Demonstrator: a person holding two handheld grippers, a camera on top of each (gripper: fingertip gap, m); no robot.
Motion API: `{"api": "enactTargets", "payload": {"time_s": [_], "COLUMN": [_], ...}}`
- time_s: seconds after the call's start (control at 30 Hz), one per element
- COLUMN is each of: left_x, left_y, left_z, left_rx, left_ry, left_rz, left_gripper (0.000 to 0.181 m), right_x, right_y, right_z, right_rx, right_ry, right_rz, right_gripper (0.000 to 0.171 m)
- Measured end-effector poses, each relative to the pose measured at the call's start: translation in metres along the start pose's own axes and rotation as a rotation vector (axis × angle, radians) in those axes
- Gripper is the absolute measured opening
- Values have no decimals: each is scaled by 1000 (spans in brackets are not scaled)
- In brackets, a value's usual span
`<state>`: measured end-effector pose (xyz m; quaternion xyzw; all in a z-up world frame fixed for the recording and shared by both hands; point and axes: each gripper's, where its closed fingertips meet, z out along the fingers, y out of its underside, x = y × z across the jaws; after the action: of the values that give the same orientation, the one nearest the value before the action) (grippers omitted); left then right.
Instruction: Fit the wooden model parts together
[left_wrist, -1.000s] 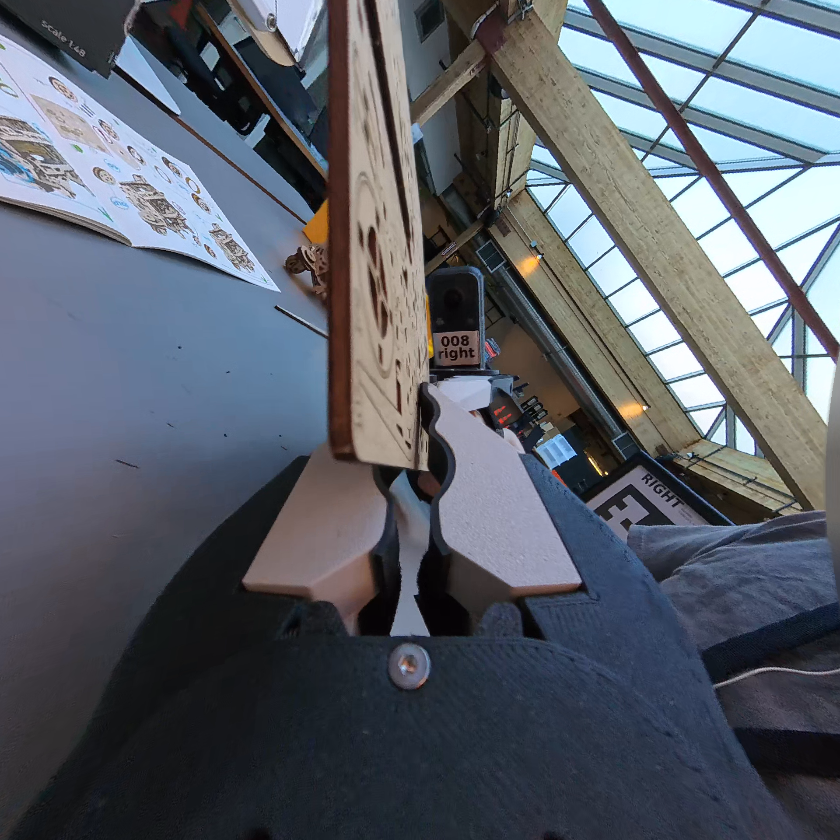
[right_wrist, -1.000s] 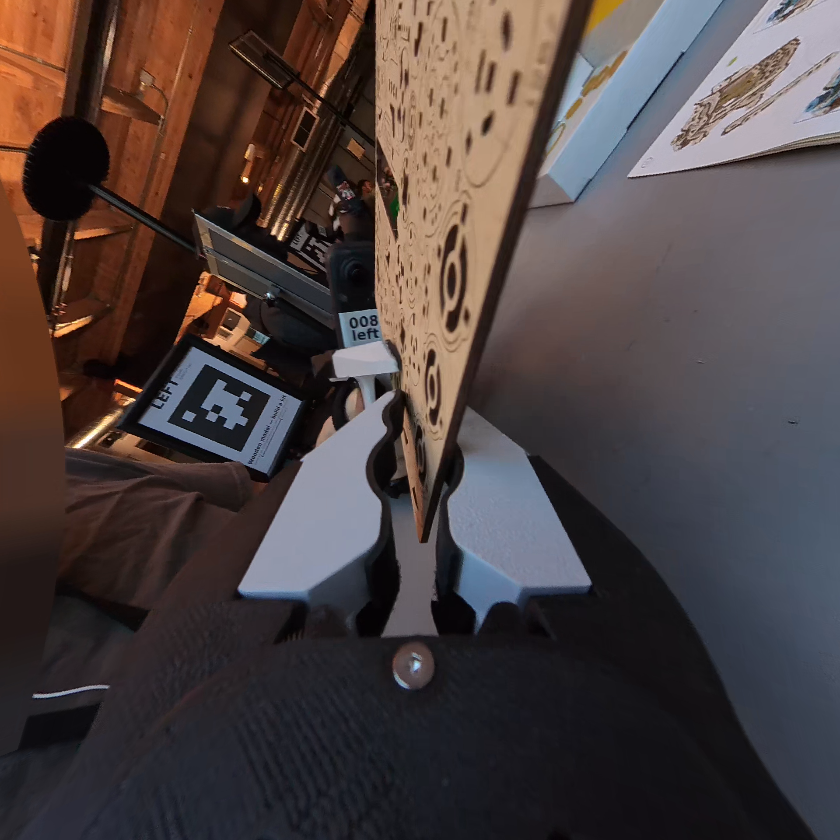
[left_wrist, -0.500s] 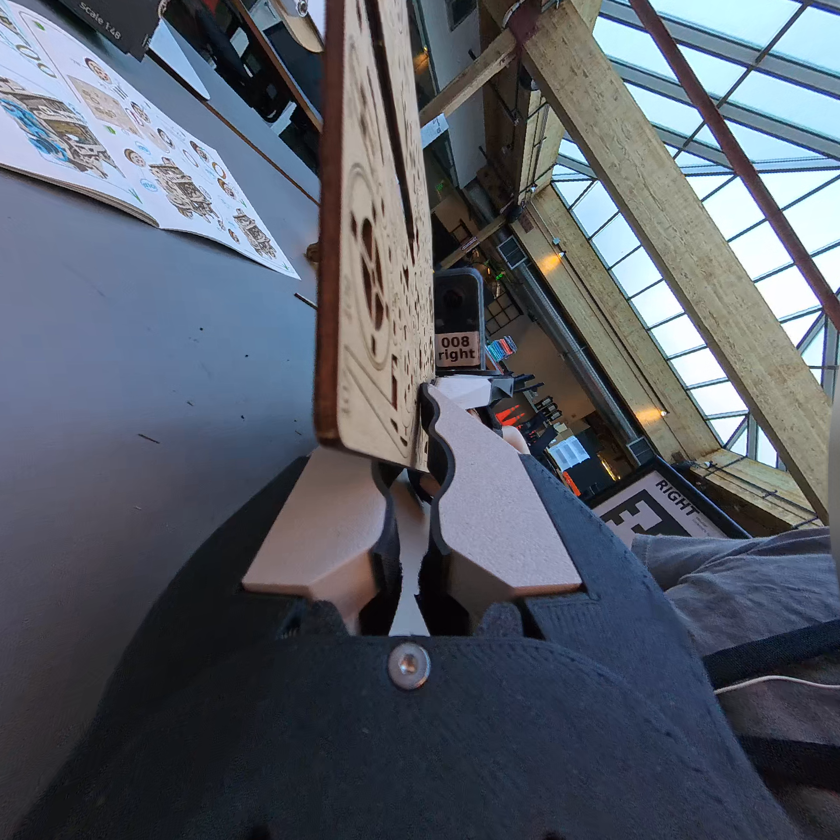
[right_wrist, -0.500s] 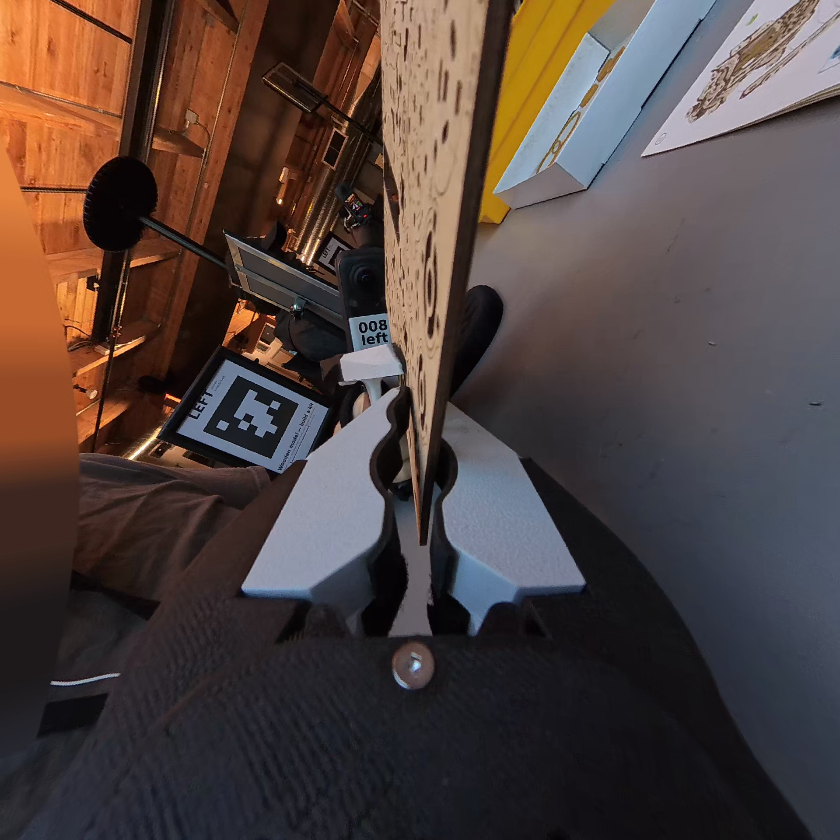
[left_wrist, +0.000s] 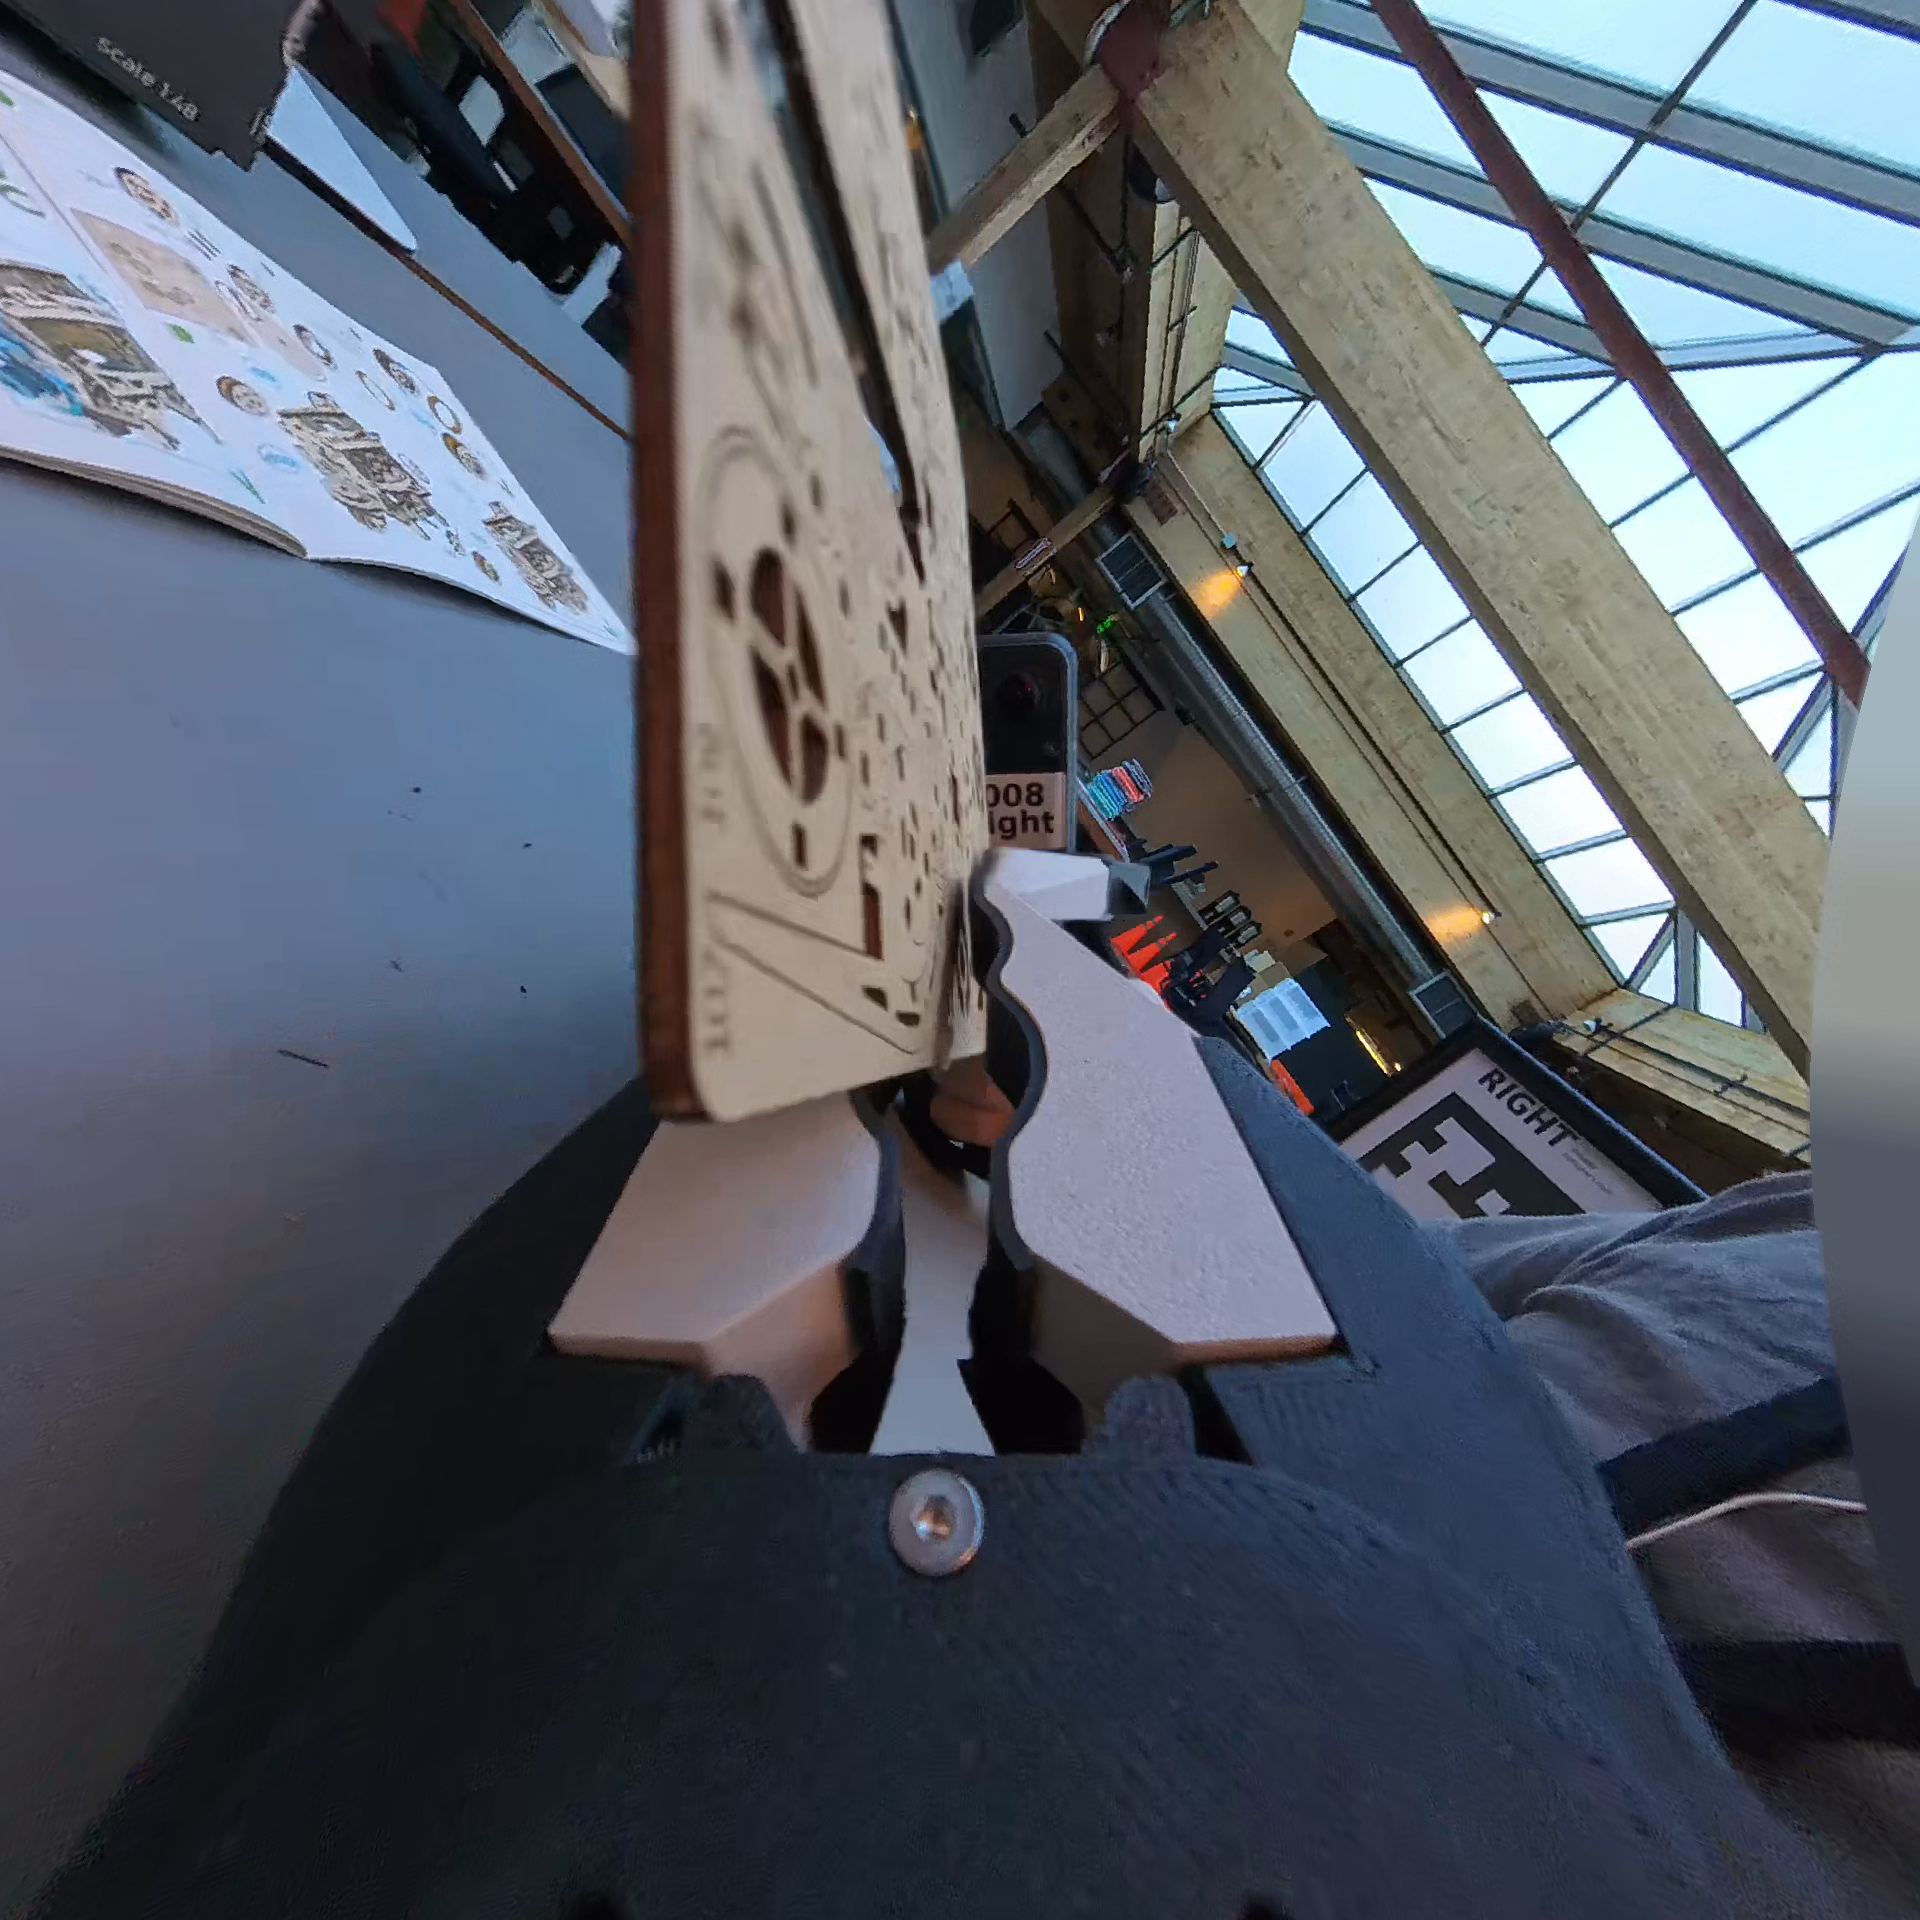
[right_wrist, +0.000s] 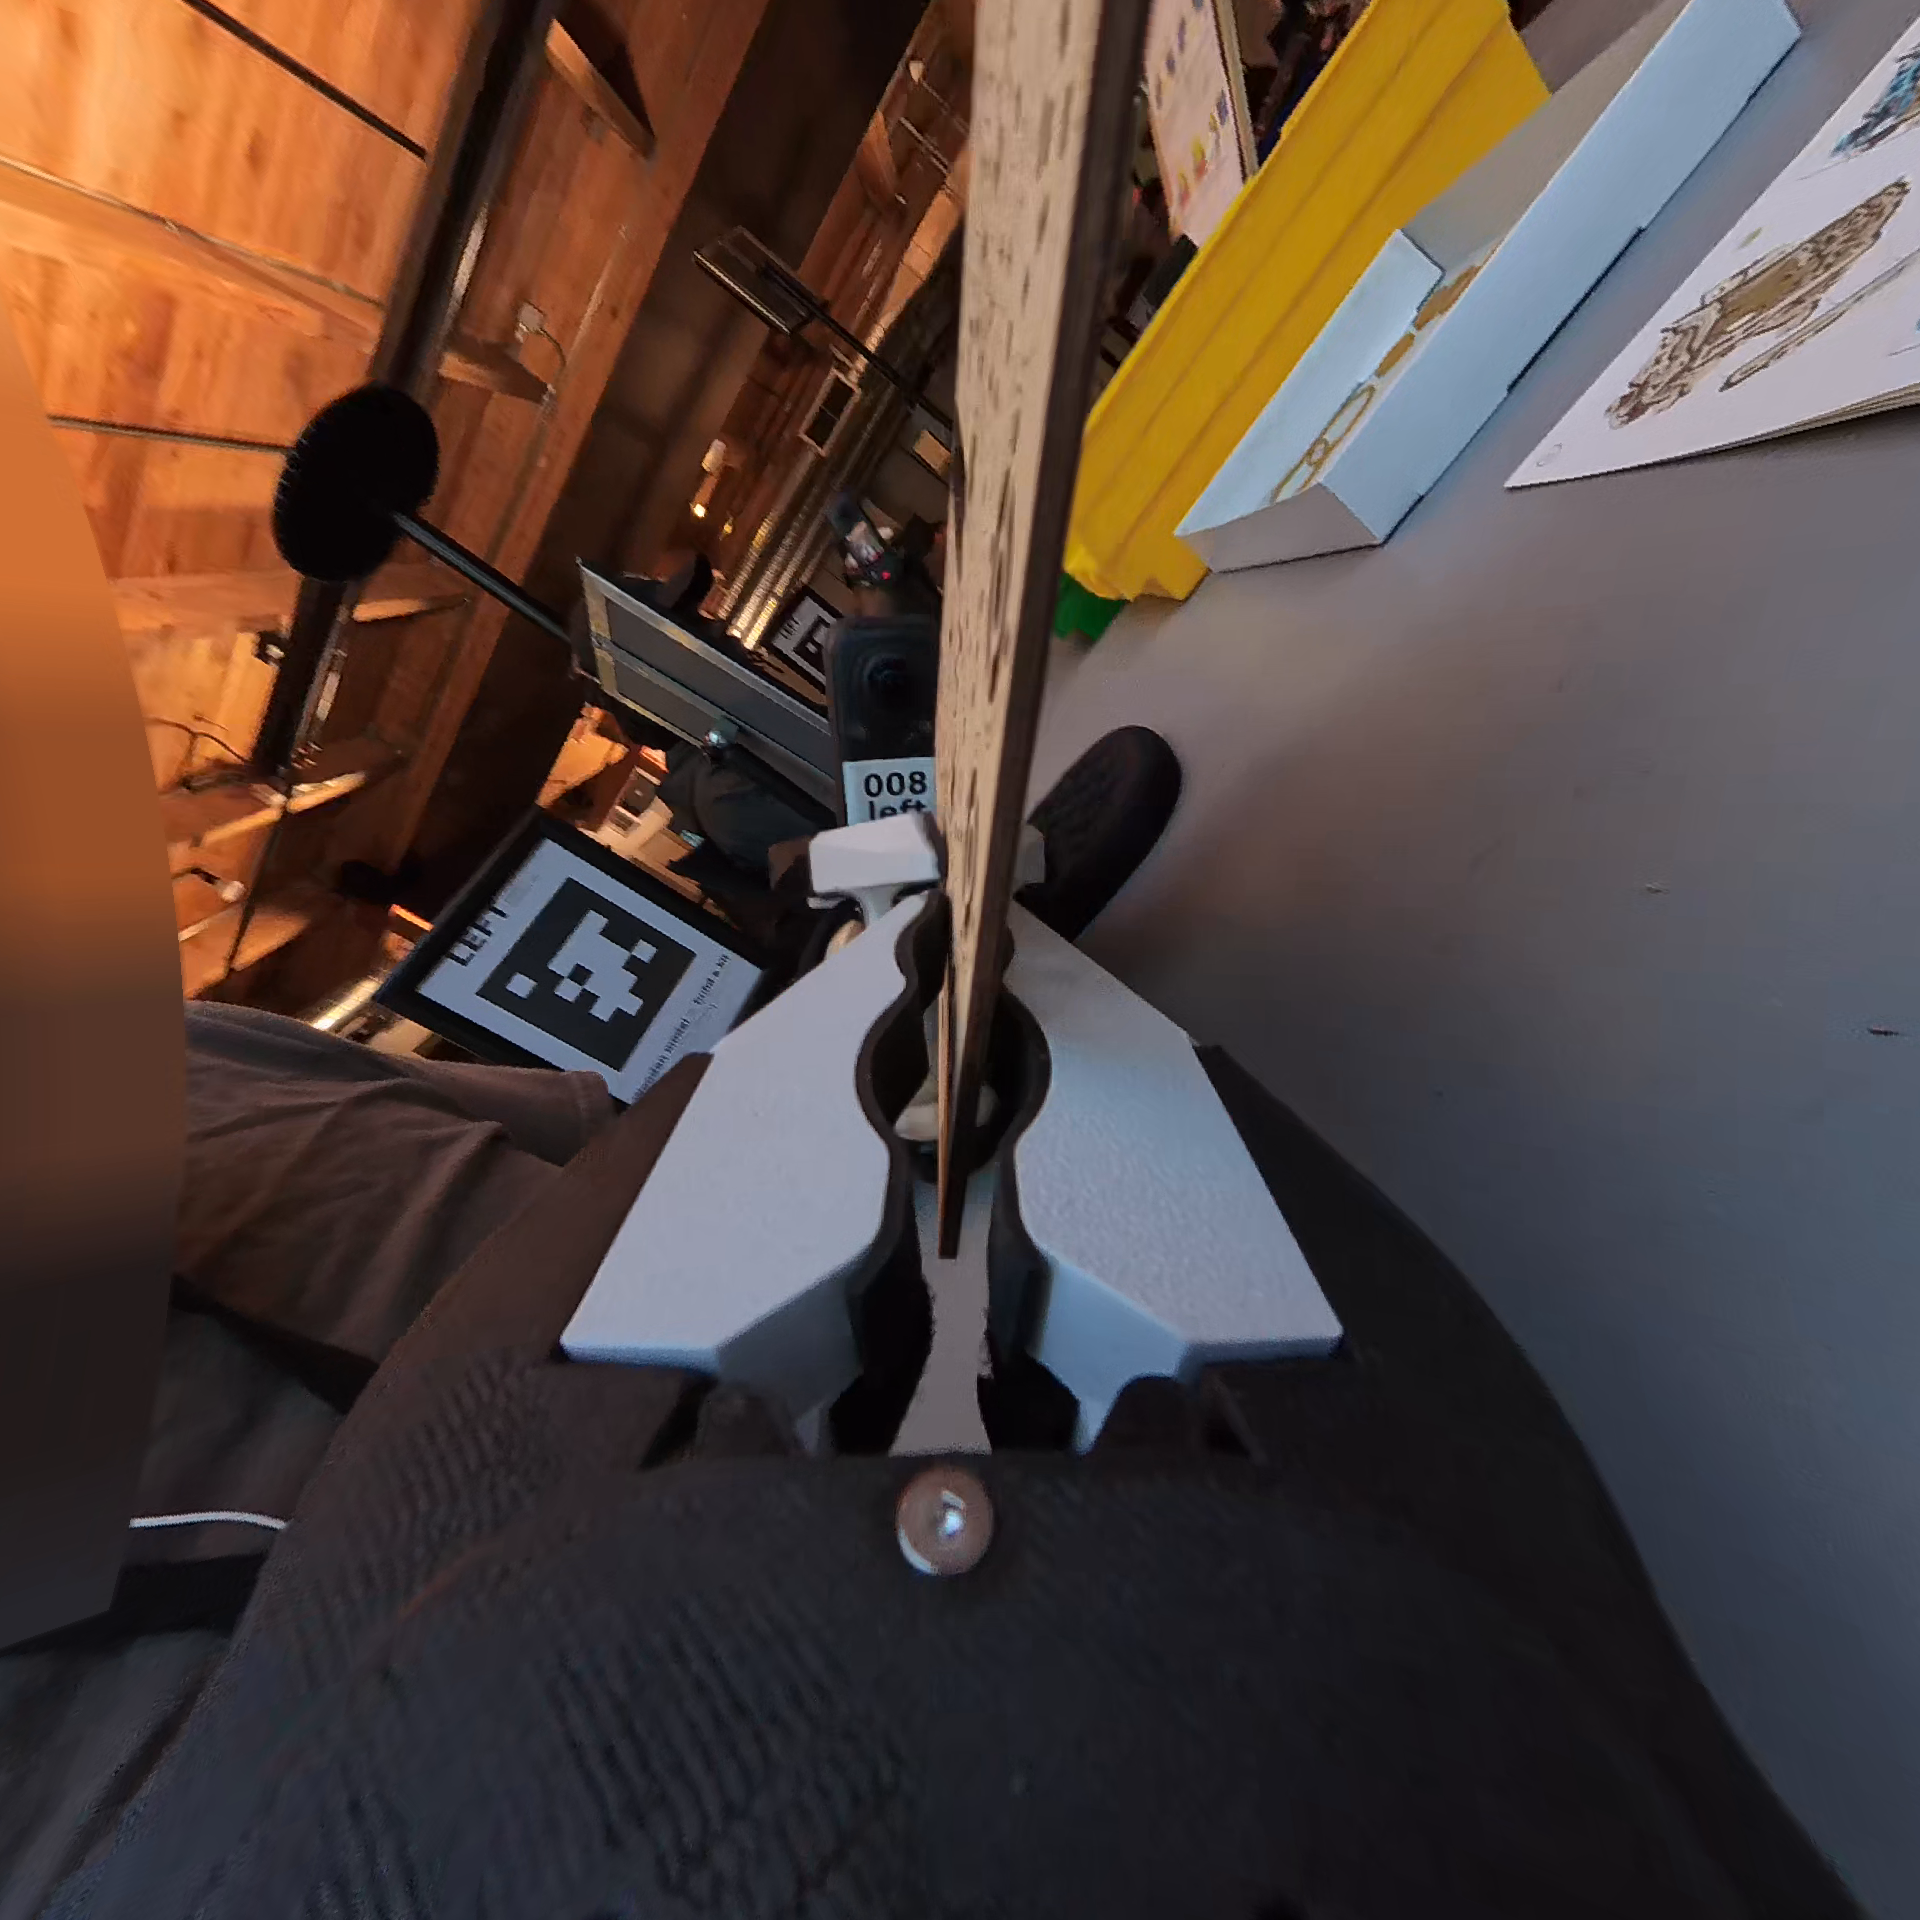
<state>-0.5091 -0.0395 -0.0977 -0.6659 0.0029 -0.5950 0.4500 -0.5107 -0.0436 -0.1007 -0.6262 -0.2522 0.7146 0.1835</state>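
- The left gripper (left_wrist: 961, 997) is clamped on the near end of the laser-cut wooden parts sheet (left_wrist: 800, 582); its pale fingers (left_wrist: 1132, 1164) press the sheet from both sides.
- The right gripper (right_wrist: 961, 997) is clamped on the opposite end of the same wooden parts sheet (right_wrist: 1023, 520), which here shows almost edge-on, its dark burnt edge running down into the slot between the grey-white fingers (right_wrist: 1132, 1143).
- The sheet is held up off the grey table (left_wrist: 260, 883), on edge between the two grippers, its face full of cut outlines: a spoked wheel shape and many small slots.
- Beyond the sheet in each view stands the other gripper with its camera, facing back along the board.
- On the table past the sheet lies an open instruction booklet (left_wrist: 239, 384) with pictures of the model; in the right wrist view it lies to the right of the sheet (right_wrist: 1766, 312).
- Farther from the sheet than the booklet's near edge lies a white box (right_wrist: 1475, 301), and beside that a yellow bin (right_wrist: 1278, 270).
- Far behind the sheet, timber beams and a glass roof (left_wrist: 1558, 312).
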Motion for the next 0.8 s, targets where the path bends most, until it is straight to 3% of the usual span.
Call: {"api": "enactTargets", "payload": {"time_s": [0.07, 0.13, 0.27, 0.8], "left_x": [3, 3, 3, -3], "left_y": [6, 12, 18, 23], "left_z": [2, 4, 8, 3], "left_rx": [-36, -68, -106, -155], "left_ry": [4, -7, -2, -17], "left_rz": [24, 33, 30, -28], "left_gripper": [15, 17, 1, 0], "right_x": [2, 2, 0, 10], "right_y": [-7, -6, -6, 3], "right_z": [-5, -4, 0, 2], "right_rx": [57, 54, 58, -23], "right_ry": [-13, -5, -17, 45], "right_rz": [32, 21, 7, -25], "right_gripper": [1, 1, 1, 3]}}
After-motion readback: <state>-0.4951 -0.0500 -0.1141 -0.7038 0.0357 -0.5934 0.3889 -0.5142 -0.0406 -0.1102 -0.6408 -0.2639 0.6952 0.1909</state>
